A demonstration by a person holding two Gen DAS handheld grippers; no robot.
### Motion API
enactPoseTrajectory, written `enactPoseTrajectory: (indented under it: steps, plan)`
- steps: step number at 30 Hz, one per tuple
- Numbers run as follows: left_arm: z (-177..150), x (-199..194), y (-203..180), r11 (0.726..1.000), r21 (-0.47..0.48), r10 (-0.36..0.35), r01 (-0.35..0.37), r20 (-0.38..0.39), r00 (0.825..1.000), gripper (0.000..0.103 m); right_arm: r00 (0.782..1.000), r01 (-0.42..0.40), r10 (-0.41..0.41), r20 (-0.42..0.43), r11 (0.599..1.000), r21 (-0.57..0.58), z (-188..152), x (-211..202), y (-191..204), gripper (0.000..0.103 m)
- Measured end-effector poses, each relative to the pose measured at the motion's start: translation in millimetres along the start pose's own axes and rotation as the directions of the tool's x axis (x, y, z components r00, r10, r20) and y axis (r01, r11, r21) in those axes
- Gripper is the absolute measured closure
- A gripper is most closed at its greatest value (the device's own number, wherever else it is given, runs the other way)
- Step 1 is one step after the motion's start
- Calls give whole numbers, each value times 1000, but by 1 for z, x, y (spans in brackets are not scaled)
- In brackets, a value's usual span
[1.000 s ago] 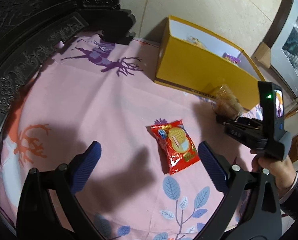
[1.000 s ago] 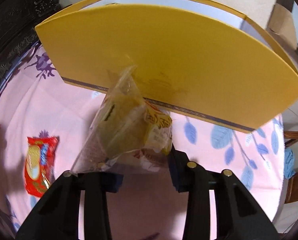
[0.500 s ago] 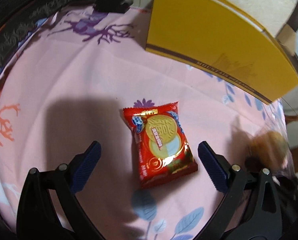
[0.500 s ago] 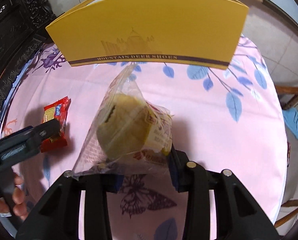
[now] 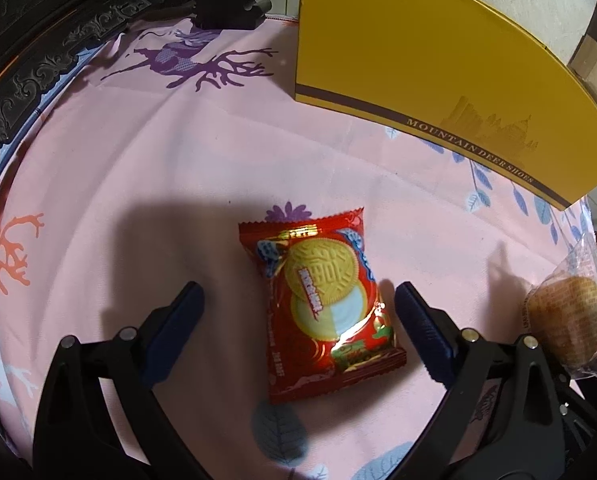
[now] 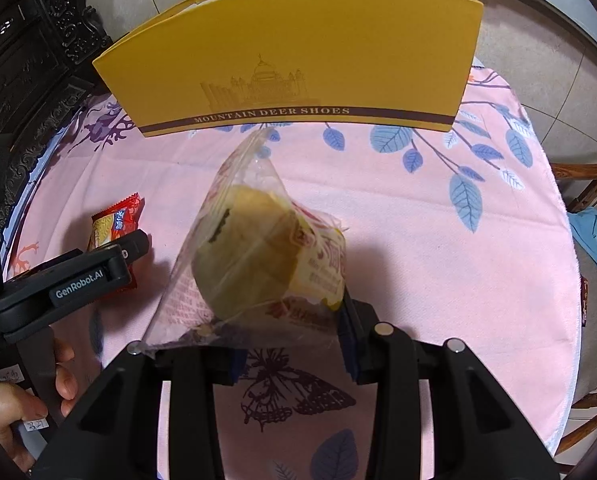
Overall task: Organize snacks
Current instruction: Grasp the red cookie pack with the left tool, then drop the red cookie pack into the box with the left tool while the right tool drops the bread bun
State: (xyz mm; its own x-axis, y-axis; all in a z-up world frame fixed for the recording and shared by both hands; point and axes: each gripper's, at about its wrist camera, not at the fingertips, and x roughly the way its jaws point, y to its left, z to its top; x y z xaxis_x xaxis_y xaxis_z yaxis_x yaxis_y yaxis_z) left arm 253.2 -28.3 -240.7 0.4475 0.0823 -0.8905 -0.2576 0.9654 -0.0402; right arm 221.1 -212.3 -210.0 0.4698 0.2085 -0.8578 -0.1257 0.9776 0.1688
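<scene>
I find the left gripper (image 5: 298,312) released, its jaws standing wide with nothing pressed between them. The red biscuit packet (image 5: 322,304) lies flat on the pink tablecloth (image 5: 158,168), directly ahead of and between the two blue pads (image 5: 178,328). Its long axis runs away from the gripper, tilted slightly to the left at the far end, so the jaws straddle its short width; the right pad sits just beside the packet's edge, the left pad stands clear.

The right gripper (image 6: 290,344) is clenched on the clear-wrapped bun (image 6: 258,256), held off the cloth on the packet's right.

The yellow box (image 5: 418,64) stands at the far side of the cloth, well apart from both snacks.

I judge the left hand nearer the packet; closing should catch it across its width.
</scene>
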Motion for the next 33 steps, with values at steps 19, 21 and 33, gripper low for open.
enactPoseTrajectory:
  steps: [19, 21, 33]
  plan:
    - [-3, -9, -4, 993, 115, -28, 24, 34, 999, 57, 1000, 7, -7, 5, 1000, 2, -2, 0, -1, 65]
    - [-4, -10, -1, 992, 114, -50, 46, 35, 998, 57, 1000, 8, -8, 4, 1000, 1, -1, -1, -1, 65]
    - [-4, -45, 4, 982, 147, -130, 118, 77, 988, 57, 999, -16, 15, 33, 1000, 24, -3, -20, -1, 66]
